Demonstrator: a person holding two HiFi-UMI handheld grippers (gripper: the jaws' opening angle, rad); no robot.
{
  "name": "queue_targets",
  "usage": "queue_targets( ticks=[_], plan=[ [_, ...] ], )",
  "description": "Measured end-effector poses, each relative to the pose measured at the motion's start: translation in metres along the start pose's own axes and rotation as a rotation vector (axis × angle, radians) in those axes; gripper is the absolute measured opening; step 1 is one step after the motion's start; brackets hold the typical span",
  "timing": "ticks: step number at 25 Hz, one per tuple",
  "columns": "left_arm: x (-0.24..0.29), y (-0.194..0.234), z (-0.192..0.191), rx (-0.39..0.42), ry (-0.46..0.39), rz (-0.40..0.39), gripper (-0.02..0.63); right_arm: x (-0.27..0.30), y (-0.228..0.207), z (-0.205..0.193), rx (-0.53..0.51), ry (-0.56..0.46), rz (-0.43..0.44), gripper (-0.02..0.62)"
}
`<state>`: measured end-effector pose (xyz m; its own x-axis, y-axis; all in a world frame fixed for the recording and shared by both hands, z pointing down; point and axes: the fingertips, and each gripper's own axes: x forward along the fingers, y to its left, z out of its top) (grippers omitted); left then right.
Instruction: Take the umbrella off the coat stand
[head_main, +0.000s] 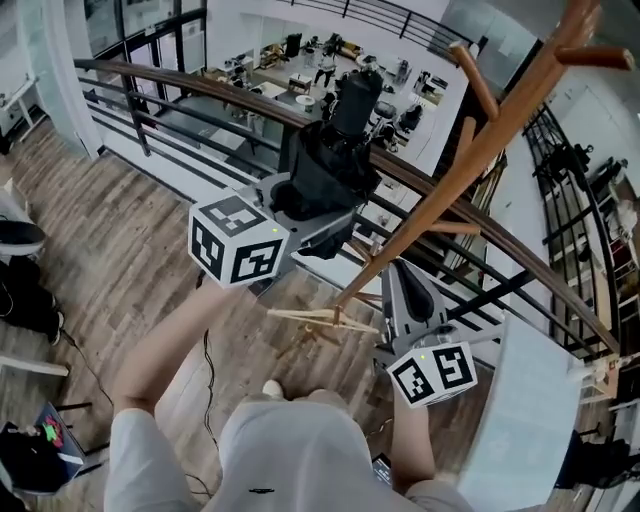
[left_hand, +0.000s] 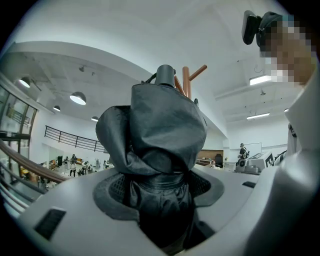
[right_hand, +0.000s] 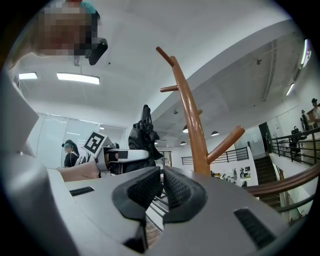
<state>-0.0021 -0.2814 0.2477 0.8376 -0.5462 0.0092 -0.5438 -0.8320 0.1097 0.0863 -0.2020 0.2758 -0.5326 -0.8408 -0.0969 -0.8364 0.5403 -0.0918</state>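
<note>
A black folded umbrella (head_main: 330, 165) stands upright in my left gripper (head_main: 320, 215), which is shut on its lower part. In the left gripper view the fabric (left_hand: 160, 135) fills the gap between both pads of the left gripper (left_hand: 160, 185). The wooden coat stand (head_main: 480, 150) leans across the right side, and the umbrella hangs to its left, apart from the trunk and pegs. My right gripper (head_main: 400, 268) sits low beside the stand's trunk with nothing in it. Seen from the right gripper view, that gripper (right_hand: 161, 175) is shut, with the umbrella (right_hand: 142, 135) and the stand (right_hand: 192, 125) beyond.
A dark metal railing with a wooden handrail (head_main: 200, 85) runs just behind the stand, above a lower floor with people. Dark bags (head_main: 25, 290) lie on the wood floor at left. A white panel (head_main: 520, 420) stands at lower right.
</note>
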Motion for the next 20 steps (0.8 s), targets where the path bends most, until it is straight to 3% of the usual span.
queue_targets(
  ticks=[10,20],
  plan=[
    [-0.023,0.009,-0.012,0.020,-0.011,0.061,0.272,0.015,0.013,-0.012,0.012,0.001,0.026,0.044],
    [-0.032,-0.003,-0.037,-0.024,-0.005,0.043,0.272,0.002,0.018,-0.021,-0.020,0.001,0.021,0.044]
  ],
)
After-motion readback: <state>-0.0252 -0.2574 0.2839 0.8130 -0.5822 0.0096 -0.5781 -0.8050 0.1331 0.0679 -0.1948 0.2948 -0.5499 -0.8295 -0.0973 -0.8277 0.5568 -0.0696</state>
